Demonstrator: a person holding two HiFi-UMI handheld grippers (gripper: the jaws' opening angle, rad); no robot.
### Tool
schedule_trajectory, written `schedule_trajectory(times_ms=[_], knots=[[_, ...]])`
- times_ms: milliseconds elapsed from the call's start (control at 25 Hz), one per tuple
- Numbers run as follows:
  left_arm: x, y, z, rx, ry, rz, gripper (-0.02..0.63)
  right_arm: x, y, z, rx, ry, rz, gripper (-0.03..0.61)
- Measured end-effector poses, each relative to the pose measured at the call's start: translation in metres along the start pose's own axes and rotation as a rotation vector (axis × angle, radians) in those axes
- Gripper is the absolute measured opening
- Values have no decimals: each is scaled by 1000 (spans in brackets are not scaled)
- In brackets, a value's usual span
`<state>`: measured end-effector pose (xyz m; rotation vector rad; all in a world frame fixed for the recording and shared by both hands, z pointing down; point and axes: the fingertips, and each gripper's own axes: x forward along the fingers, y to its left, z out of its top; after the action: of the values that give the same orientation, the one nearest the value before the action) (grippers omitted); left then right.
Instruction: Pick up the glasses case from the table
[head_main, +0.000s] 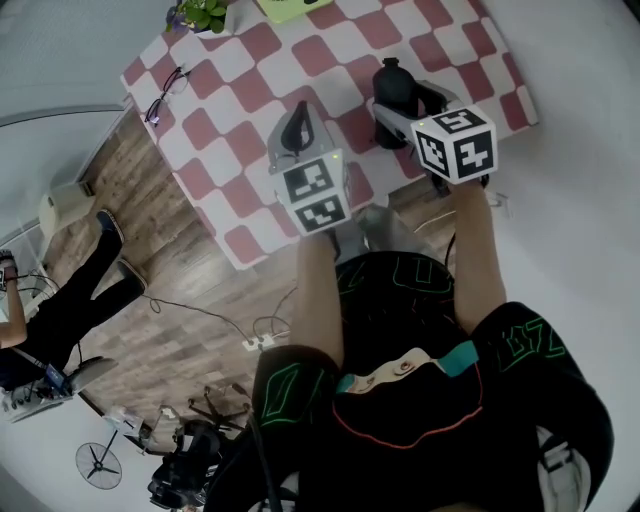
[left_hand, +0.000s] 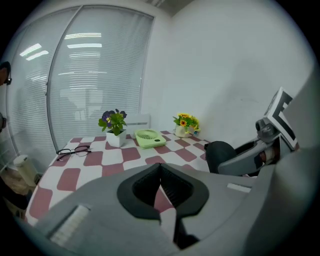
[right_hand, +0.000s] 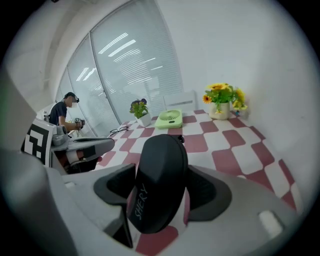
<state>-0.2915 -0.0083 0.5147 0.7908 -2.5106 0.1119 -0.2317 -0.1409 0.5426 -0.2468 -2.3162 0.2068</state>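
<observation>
One case (right_hand: 159, 190), long axis along the fingers (right_hand: 212, 192), sits clamped in the right gripper (right_hand: 162, 172) over the bench (head_main: 250, 60); the nearby left gripper (left_hand: 160, 169) is closed, empty.

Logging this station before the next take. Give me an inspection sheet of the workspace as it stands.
Surface: table under a pink-and-white checked cloth.
Job's things: black hard glasses case, between the right gripper's jaws.
Clutter: black-framed eyeglasses, pale green desk fan, purple flowers in white pot, yellow flowers in pot.
Grippers: left gripper shut, empty; right gripper shut on the case.
Cables: loose cables and white power strip on the floor.
Surroundings: wooden floor, window blinds, another person nearby.
</observation>
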Motion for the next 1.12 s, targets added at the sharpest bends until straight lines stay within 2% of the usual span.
schedule_trajectory(times_ms=[440,920,1120], knots=[[-21,-58,42,42,-129,-91,9,-80,-45,8,23,-168,-170,304],[-46,-86,98,86,-257,-115,9,-142,-58,37,-41,-333,-254,299],[-57,-97,130,114,-328,-122,9,-177,-65,65,-13,-481,-275,299]])
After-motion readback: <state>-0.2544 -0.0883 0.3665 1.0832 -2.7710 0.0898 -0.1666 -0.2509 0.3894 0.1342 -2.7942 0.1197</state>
